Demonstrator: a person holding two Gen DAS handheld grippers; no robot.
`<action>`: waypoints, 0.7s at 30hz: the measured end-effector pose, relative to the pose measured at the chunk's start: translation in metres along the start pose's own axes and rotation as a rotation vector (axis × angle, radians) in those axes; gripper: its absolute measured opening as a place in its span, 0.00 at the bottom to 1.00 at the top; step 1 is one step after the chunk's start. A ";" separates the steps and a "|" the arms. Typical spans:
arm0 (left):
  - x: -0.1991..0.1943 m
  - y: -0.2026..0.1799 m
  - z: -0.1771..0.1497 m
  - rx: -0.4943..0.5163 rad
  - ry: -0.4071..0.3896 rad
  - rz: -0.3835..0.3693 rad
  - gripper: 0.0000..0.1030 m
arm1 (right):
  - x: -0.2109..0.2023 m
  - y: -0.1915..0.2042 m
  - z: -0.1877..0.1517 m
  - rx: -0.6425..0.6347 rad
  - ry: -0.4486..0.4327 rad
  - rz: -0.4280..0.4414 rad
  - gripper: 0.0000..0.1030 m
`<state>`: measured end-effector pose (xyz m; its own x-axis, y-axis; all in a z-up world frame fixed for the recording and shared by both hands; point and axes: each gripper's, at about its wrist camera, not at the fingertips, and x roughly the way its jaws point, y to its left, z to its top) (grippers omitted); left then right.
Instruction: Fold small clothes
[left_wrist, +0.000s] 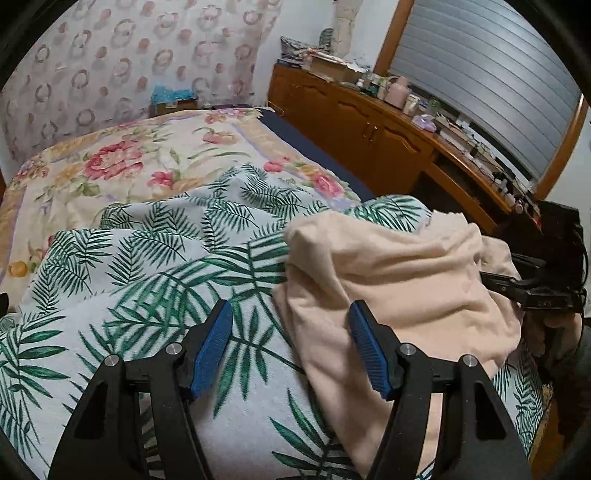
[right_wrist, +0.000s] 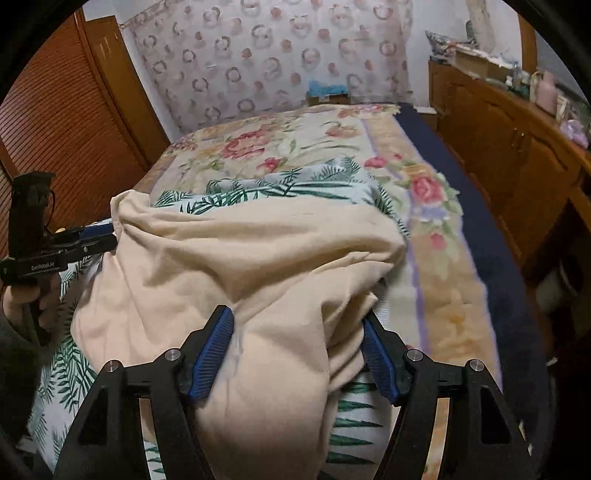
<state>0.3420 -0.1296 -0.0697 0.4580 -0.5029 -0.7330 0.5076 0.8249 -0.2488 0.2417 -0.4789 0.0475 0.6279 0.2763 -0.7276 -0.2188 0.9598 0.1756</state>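
A cream garment lies rumpled on a palm-leaf sheet spread over a floral bedcover; in the left wrist view the left gripper has its jaws apart, 1 blue pad over the sheet and the other at the garment's edge, nothing clamped; the right gripper shows at the far right, its fingertips against the cloth. In the right wrist view the garment bulges between the right gripper's 2 parted pads, unpinched; the left gripper sits at its left corner, held by a hand.
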 end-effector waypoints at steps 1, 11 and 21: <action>0.002 -0.002 0.000 0.005 0.006 -0.001 0.65 | 0.002 -0.001 0.000 -0.005 -0.004 0.001 0.68; 0.017 -0.013 0.006 0.039 0.006 -0.021 0.37 | 0.012 0.010 -0.005 -0.074 -0.012 0.001 0.48; -0.023 -0.026 0.011 0.029 -0.092 -0.097 0.13 | -0.006 0.025 -0.004 -0.159 -0.093 0.022 0.20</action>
<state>0.3265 -0.1424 -0.0397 0.4702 -0.6030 -0.6445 0.5730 0.7640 -0.2967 0.2296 -0.4565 0.0534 0.6866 0.3075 -0.6589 -0.3437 0.9358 0.0786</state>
